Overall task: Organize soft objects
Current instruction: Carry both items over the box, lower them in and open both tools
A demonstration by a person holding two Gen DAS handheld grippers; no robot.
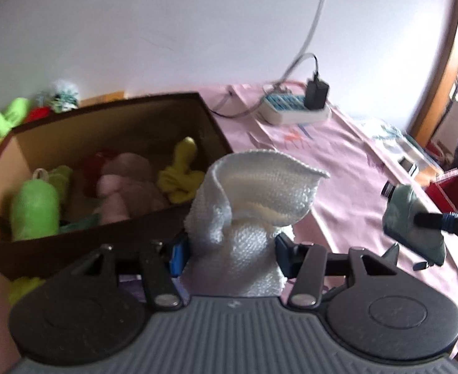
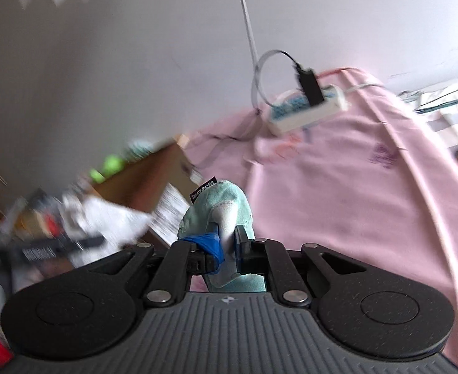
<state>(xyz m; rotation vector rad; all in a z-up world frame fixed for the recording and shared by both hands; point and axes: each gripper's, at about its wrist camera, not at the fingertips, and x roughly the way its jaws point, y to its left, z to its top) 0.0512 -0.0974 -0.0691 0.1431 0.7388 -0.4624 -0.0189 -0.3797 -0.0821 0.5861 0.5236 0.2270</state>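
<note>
In the left wrist view my left gripper (image 1: 232, 249) is shut on a white knitted cloth (image 1: 253, 187) that stands up bunched between its blue-padded fingers, above the pink tablecloth. Just left of it sits a brown cardboard box (image 1: 207, 118) holding several soft toys: a green plush (image 1: 34, 208), a pink one (image 1: 126, 184) and a yellow one (image 1: 182, 171). In the right wrist view my right gripper (image 2: 227, 246) is shut on a pale teal plush toy (image 2: 225, 201) with a black tag. That same toy (image 1: 409, 215) shows at the right of the left wrist view, pinched by the right gripper's fingers (image 1: 441, 219).
A white power strip (image 1: 294, 109) with a black charger and cables lies at the back of the pink tablecloth (image 1: 338, 162). More green and red plush toys (image 1: 7, 121) sit behind the box. A red container (image 1: 450, 193) and papers lie at the table's right edge.
</note>
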